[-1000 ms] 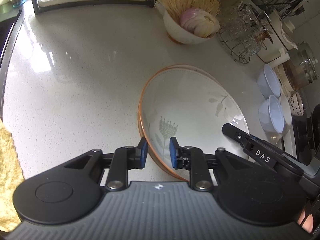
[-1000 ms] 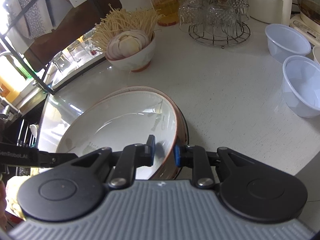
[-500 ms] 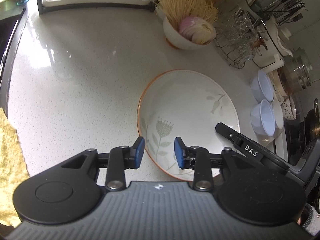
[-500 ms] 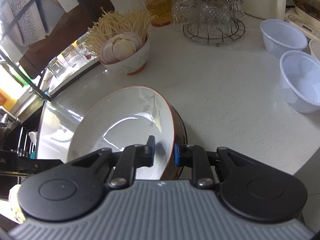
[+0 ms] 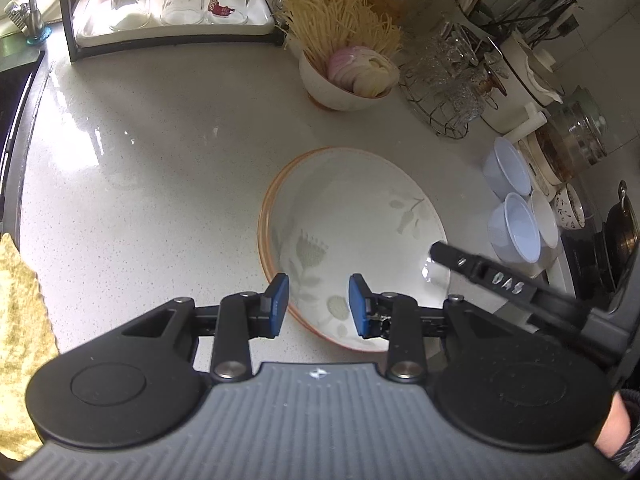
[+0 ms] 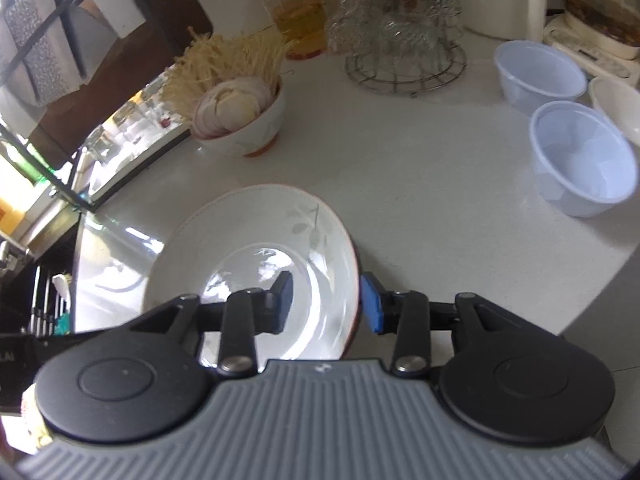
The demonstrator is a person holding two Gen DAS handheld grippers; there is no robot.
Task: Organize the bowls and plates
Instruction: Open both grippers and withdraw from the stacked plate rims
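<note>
A stack of white plates point(image 5: 352, 216) with orange rims and a leaf print lies on the speckled counter; it also shows in the right wrist view point(image 6: 256, 248). My left gripper point(image 5: 318, 306) is open above the stack's near edge and holds nothing. My right gripper point(image 6: 326, 302) is open, its fingers on either side of the stack's right rim without clamping it; its finger point(image 5: 480, 268) reaches in from the right in the left wrist view. Two pale blue plastic bowls point(image 6: 580, 156) stand at the right.
A bowl of sliced onion and noodles point(image 5: 352, 80) stands behind the plates. A wire rack of glasses point(image 6: 404, 48), a red-lidded jar point(image 6: 296, 16) and appliances line the back. A tray of upturned glasses point(image 5: 176, 4) sits far left, a yellow cloth point(image 5: 20, 320) near left.
Both grippers have opened and drawn back from the plate rim. The top plate, held tilted before, now lies flat on the stack.
</note>
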